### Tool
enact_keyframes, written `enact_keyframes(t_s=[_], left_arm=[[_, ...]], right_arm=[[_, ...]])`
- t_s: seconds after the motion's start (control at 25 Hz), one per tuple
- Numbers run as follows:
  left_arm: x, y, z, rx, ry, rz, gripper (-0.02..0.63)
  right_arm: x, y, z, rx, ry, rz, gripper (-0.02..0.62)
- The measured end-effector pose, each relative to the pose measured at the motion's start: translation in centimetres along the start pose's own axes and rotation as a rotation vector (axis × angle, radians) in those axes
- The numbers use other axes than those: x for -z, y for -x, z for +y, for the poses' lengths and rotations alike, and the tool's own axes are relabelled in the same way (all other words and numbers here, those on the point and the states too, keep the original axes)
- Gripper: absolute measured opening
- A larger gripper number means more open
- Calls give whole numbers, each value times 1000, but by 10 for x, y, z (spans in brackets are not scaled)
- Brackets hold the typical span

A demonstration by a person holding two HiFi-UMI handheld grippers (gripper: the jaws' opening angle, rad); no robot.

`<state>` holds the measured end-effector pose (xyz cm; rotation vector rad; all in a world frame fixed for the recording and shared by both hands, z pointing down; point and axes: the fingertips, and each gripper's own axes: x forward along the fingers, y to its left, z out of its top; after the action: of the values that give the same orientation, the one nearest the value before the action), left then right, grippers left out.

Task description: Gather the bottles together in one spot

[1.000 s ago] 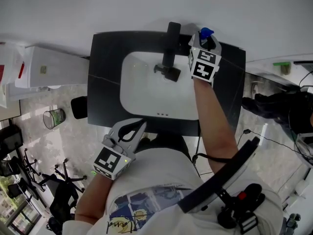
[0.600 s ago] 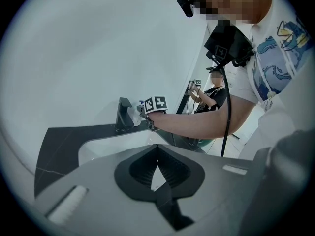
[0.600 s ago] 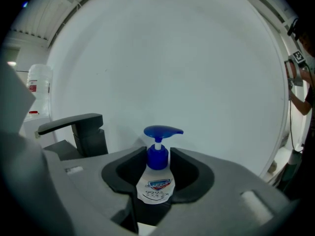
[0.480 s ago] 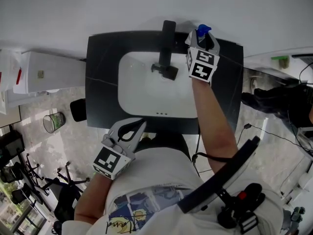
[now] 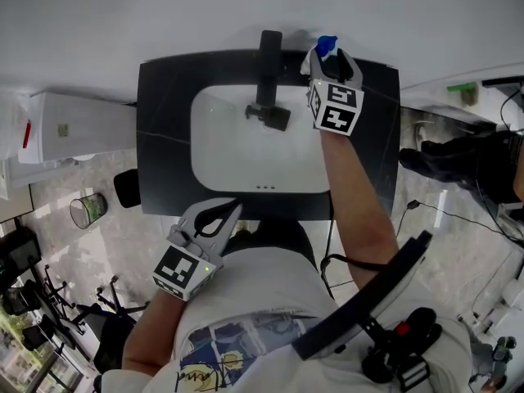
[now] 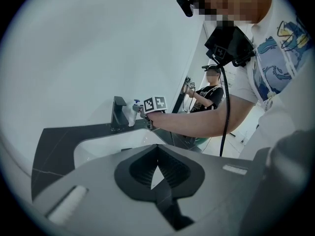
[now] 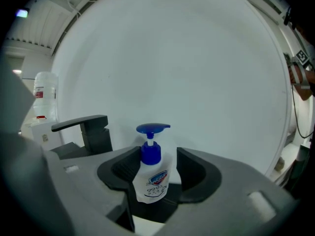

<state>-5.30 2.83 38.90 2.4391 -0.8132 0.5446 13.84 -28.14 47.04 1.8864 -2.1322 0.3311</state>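
Your right gripper [image 7: 157, 156]: jaws just opening, now wide; soap bottle [image 7: 151, 178] standing loose between them, frame centre, right of faucet [image 7: 83, 132]. Your left gripper [image 6: 157, 167]: pinched together, empty. Bottle base hidden behind jaws.

The person wears a white short-sleeved T-shirt [image 5: 262, 297] with a blue and yellow print [image 6: 273, 50]. A black box [image 6: 227, 41] with 1 black-and-white square marker sits at the chest, trailing a thin black cable [image 6: 226, 107]. A black camera [image 6: 186, 3] rides on the head. A curved black band [image 5: 372, 293] meets a black clip with a red button [image 5: 403, 328].
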Motion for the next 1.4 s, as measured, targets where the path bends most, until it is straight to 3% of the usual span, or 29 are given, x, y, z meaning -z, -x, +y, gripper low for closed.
enact_keyframes(t_s=[0.32, 0.76, 1.4], left_arm=[[5, 4, 0, -8, -15, -2, 2], [8, 5, -6, -5, -1, -4, 2], [5, -3, -13, 18, -17, -18, 2]], right_arm=[[2, 0, 1, -15, -8, 6, 221], [3, 2, -5, -45, -50, -2, 318], [6, 37, 11, -69, 51, 4, 319]])
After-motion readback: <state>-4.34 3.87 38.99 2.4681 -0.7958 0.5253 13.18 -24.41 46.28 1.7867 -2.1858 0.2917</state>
